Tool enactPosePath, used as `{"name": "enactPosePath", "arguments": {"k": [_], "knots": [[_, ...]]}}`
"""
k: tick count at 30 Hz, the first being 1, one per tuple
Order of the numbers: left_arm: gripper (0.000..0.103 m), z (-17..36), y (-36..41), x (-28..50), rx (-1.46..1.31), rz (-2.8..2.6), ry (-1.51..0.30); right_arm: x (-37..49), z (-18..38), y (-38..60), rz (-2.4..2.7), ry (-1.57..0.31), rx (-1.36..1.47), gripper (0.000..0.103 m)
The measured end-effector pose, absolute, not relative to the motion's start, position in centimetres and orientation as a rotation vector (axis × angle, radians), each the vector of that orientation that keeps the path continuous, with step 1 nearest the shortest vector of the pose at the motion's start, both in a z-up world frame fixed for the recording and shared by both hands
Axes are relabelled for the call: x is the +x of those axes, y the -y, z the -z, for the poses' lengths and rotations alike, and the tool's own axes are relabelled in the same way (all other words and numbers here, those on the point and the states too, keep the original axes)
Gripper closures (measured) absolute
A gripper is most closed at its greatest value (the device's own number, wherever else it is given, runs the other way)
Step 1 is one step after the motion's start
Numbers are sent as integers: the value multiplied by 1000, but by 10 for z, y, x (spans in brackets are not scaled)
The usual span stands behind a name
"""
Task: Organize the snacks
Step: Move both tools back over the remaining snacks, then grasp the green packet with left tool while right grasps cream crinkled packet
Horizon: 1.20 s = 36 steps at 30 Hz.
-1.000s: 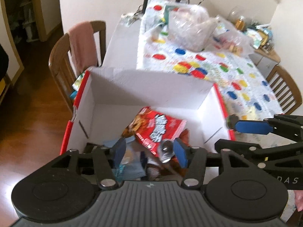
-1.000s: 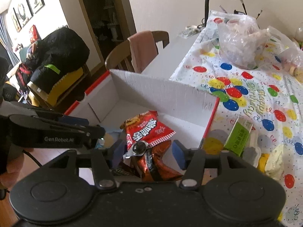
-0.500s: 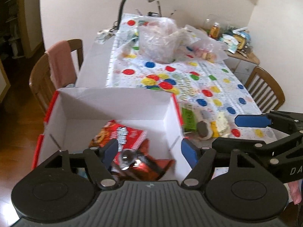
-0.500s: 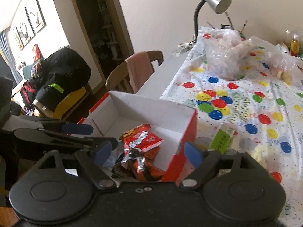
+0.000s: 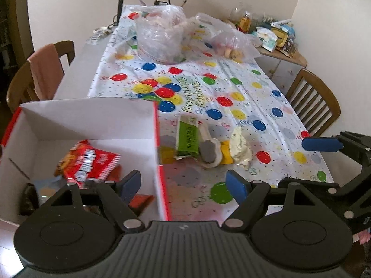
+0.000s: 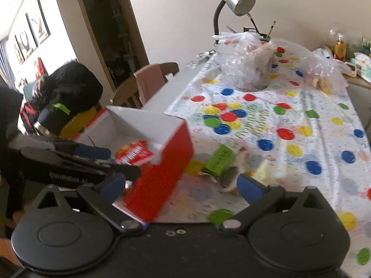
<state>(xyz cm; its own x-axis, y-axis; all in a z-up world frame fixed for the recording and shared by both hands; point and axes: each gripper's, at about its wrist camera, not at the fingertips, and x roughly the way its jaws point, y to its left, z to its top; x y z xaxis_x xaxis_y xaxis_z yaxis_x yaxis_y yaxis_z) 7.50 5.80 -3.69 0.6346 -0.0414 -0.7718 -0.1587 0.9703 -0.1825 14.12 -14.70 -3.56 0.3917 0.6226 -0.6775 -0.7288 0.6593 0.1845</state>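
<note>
Balloon-print cloth covers the table (image 5: pixel 266 97); our red box (image 5: pixel 160 143) already holds a red snack bag (image 5: pixel 90 162). Both grippers are empty, left gripper (image 5: pixel 183 183) and right gripper (image 6: pixel 183 184) fingers opening. We should next straddle the green packet (image 5: pixel 187 136) beside the box and close gently.

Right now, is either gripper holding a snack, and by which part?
Nothing is held. The left gripper and right gripper are empty, jaws opening; the red snack packet lies in the box.
</note>
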Motion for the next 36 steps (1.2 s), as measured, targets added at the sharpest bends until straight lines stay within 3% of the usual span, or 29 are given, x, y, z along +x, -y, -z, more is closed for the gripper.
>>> {"name": "enactPosePath", "arguments": {"k": [12, 21, 28, 34, 36], "knots": [[23, 60, -5, 130, -258, -89, -917, 200, 71, 192, -912, -789, -351, 1], [23, 74, -17, 191, -263, -149, -986, 239, 100, 188, -1011, -837, -419, 4], [23, 100, -30, 248, -267, -206, -1123, 257, 117, 179, -1072, -862, -448, 17], [23, 119, -26, 280, -194, -197, -1196, 264, 134, 172, -1095, -891, -461, 21], [28, 128, -19, 287, -132, -216, -1223, 266, 139, 170, -1097, -898, -464, 23]]}}
